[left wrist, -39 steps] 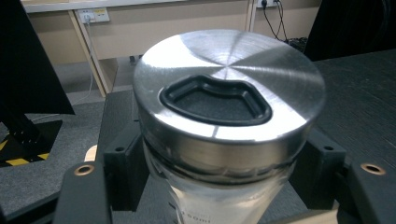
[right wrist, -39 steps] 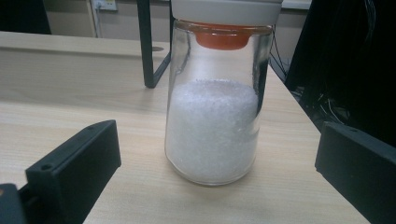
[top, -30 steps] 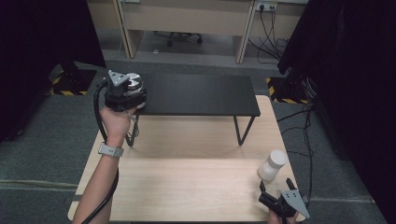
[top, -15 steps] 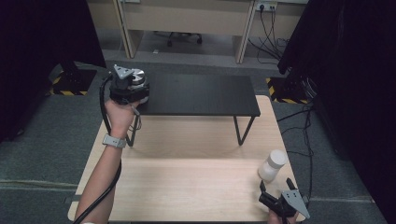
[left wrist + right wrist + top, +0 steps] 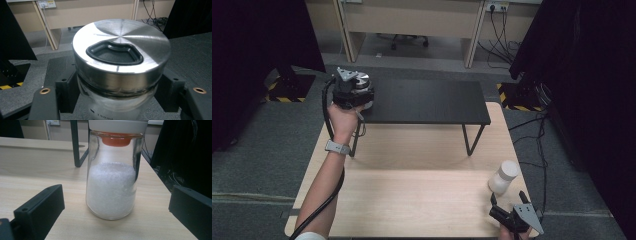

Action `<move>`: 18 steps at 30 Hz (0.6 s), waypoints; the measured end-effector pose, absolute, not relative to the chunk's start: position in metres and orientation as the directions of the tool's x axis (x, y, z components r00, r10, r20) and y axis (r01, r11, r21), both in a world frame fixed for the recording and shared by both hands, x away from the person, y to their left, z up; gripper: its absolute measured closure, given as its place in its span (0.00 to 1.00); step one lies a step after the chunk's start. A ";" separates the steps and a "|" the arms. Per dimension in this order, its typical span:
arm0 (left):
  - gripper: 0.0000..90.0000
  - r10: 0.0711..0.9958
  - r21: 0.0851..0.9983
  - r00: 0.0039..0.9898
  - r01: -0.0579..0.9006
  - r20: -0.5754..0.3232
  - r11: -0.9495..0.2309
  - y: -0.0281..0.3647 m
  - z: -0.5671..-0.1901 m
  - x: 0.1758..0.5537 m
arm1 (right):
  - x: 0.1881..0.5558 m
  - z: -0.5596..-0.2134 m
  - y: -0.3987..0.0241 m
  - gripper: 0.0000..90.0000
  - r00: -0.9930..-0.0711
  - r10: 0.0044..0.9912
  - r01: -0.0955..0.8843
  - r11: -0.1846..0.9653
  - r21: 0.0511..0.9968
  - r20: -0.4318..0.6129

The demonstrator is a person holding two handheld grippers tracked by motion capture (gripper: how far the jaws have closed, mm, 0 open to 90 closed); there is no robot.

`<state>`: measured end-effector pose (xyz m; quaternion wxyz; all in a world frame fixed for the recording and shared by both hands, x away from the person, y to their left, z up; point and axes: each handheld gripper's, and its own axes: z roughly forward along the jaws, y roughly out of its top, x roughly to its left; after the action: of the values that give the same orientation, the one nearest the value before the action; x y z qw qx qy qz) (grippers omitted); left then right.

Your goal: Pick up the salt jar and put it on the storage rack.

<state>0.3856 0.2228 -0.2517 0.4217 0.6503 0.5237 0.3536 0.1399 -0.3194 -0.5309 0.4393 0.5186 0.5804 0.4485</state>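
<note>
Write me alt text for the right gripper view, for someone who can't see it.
A clear glass jar about half full of white granules stands upright on a light wooden table, with the right gripper open and its two black jaws apart on either side, not touching it. The jar has a white lid.

Left gripper [image 5: 353, 90] raised and clamped, right gripper [image 5: 507, 216] low with jaws apart.

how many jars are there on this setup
2: a metal-lidded jar clamped in the left gripper at the black shelf's left end, and a white-lidded jar on the table before the right gripper.
</note>
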 end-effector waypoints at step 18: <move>0.27 0.974 0.919 0.220 0.372 0.046 -0.128 0.224 -0.250 0.386 | 0.139 -0.532 -0.324 0.00 -0.065 0.998 0.199 0.004 0.980 0.009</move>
<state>0.3861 0.2238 -0.2497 0.4187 0.6593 0.5107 0.3594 0.1386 -0.3236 -0.5317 0.4304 0.5313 0.5629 0.4642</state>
